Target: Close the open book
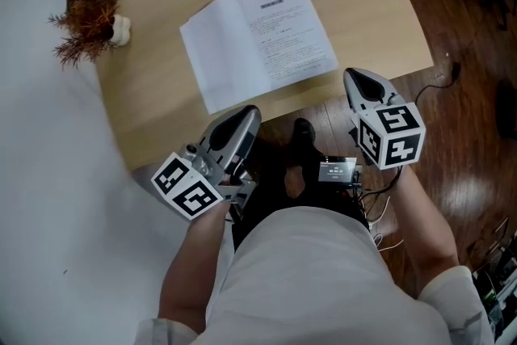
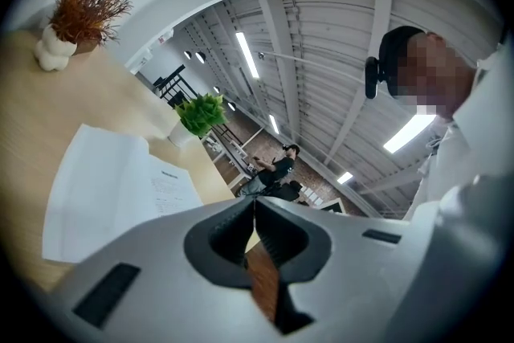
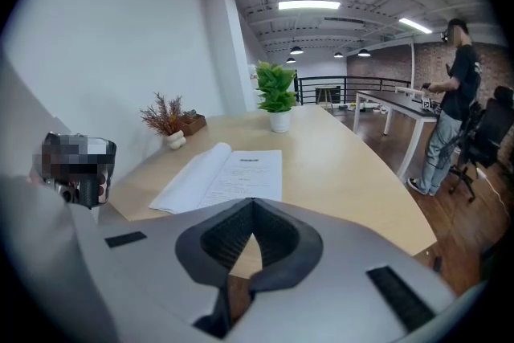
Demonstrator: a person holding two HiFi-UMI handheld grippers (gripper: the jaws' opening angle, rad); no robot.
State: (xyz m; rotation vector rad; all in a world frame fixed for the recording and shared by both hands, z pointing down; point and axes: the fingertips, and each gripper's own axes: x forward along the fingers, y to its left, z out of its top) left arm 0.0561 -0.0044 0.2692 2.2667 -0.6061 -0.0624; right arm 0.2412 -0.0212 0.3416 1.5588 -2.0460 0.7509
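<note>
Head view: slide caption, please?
Open book on the table; left gripper and right gripper, jaws shut and empty, held near its front edge.

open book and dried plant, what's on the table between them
Nothing: in the head view only bare tabletop separates the open book from the dried plant.

book (image 1: 258,40) print, too small to read

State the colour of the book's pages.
White with black print; book shows best in head view.
</note>
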